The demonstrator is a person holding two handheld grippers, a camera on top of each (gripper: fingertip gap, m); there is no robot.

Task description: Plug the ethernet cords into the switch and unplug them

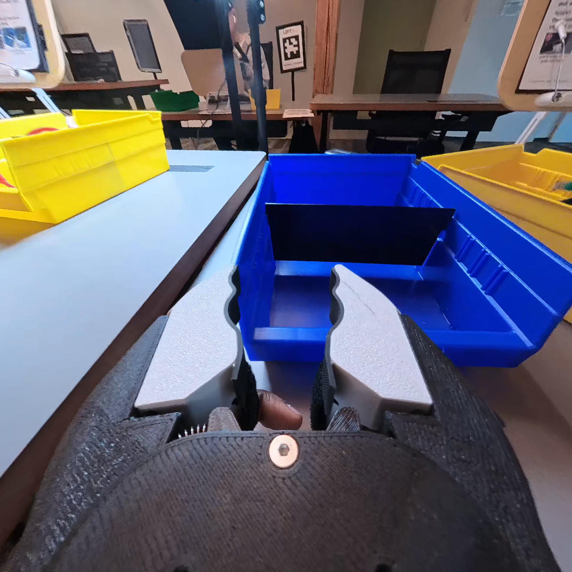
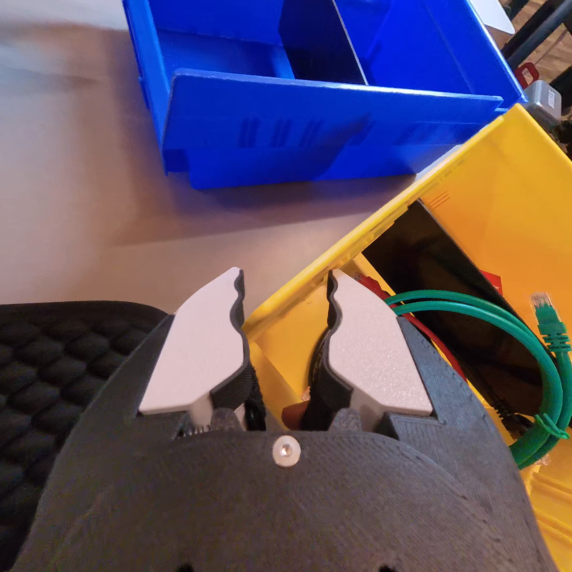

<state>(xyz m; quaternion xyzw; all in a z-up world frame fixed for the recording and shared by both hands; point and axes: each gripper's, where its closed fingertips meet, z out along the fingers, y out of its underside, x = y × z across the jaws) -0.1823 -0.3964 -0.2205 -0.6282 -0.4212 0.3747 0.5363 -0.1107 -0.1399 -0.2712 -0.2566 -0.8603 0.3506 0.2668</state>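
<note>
Evidently nothing is grasped: both grippers' fingers are spread, the left gripper [image 1: 283,297] facing the empty blue plastic bin [image 1: 483,216], the right gripper [image 2: 286,301] over the yellow plastic bin's [image 2: 483,198] rim, where the coiled green ethernet cord [image 2: 544,365] lies, apparently stored for pickup; no switch identifiable.

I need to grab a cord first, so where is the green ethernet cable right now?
In the right wrist view, the coiled green ethernet cable lies inside the yellow plastic bin, right of the right gripper, beside a red cable.

A blue bin [image 1: 402,247] stands at twelve o'clock of the left gripper [image 1: 283,272], whose fingers are spread; a black divider [image 1: 356,235] walls off its far half. Bare tabletop [image 1: 108,247] lies open at ten o'clock. At the right gripper [image 2: 286,275], also spread, a yellow bin's wall [image 2: 340,247] crosses the gap.
</note>
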